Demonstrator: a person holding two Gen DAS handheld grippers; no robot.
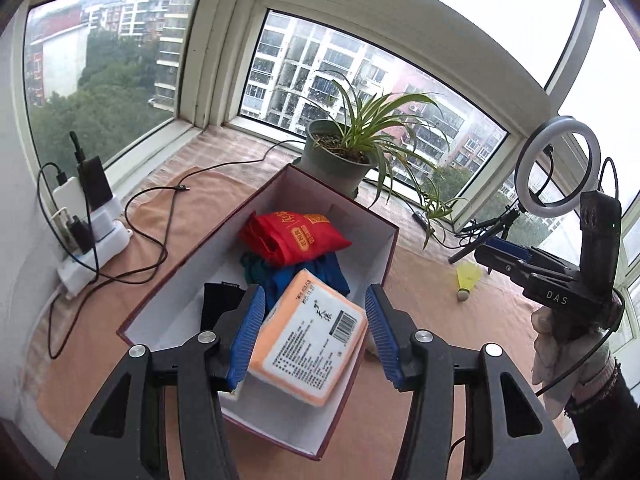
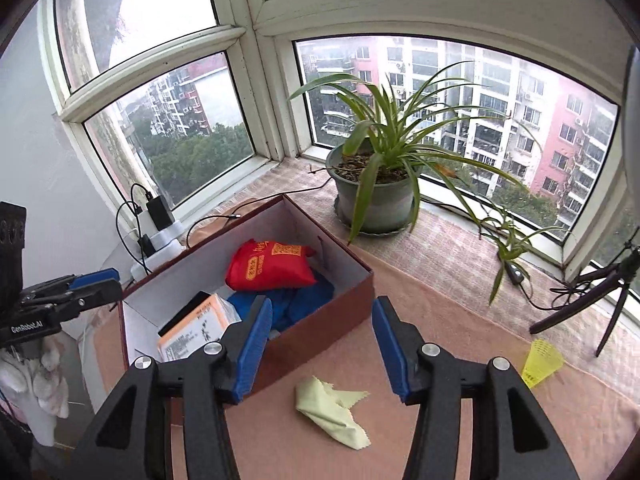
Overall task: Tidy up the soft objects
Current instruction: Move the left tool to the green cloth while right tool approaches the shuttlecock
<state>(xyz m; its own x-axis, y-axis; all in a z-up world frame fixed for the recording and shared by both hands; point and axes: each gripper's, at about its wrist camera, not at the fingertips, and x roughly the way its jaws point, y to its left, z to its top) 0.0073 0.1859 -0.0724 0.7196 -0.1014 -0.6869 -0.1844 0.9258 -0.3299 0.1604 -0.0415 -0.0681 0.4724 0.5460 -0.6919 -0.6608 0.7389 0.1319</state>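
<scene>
- Our left gripper (image 1: 316,330) hangs above the near end of the box (image 1: 382,264), and its jaws stand apart around the tissue pack (image 1: 310,338). The left pad looks to touch the pack's edge and the right pad is clear of it, so we judge the pack released, not squeezed.
- The pack lies tilted in the box, leaning partly on the blue cloth (image 1: 316,276) and, it seems, near the front wall. If we pull the gripper up carelessly, the left pad may drag the pack and tip it over the wall.
- The red bag (image 1: 294,236) sits on top of the blue cloth at the far end; a black item (image 1: 218,306) lies by the left wall.
- Our right gripper (image 2: 322,350) is open and holds nothing, just over the green cloth (image 2: 332,410), which lies on the tabletop (image 2: 460,300) outside the box. The cloth is thin and flat, so the pads may slip over it or pinch the table cover with it.
- The yellow shuttlecock (image 2: 542,362) rests well apart to the right, near the tripod leg (image 2: 576,304); a wide reach there may knock the leg.
- Hidden: the pack's underside and the near floor of the box behind our fingers. We cannot tell what the black item is, and the print on the pack is too small to read.
</scene>
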